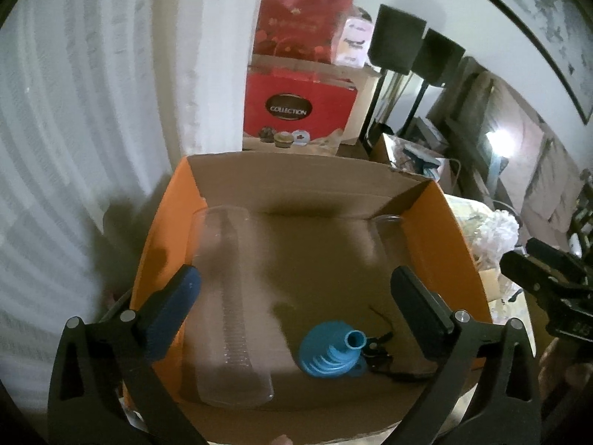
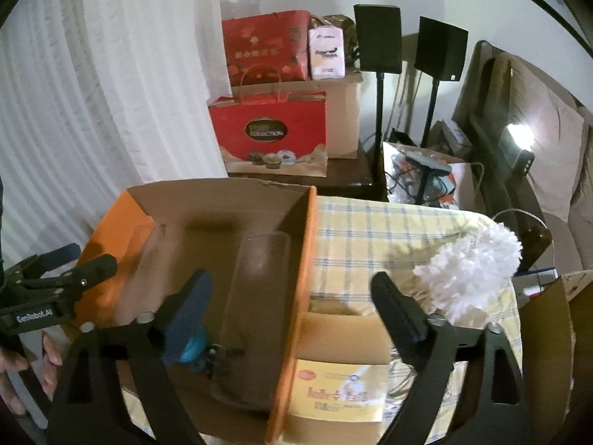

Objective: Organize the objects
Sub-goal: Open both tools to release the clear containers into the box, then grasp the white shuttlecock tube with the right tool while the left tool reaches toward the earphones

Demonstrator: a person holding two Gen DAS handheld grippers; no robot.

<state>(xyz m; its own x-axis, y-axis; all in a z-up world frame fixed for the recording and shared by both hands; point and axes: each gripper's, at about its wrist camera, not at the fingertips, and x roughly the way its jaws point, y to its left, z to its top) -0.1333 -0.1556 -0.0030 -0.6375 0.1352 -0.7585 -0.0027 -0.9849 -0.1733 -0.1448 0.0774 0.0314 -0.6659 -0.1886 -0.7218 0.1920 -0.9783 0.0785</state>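
2 clear tumblers and a blue funnel lie in the cardboard box. I hover my left gripper and right gripper above, both spread wide, empty, angled down; white duster beside.

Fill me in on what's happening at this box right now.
A person is tidying things into an open cardboard box with a gripper in each hand. The left gripper and right gripper both stand open above it, holding nothing. Two clear plastic cups lie inside along the side walls, with a blue funnel and a small black item beside it. A white fluffy duster lies outside on the checked cloth.
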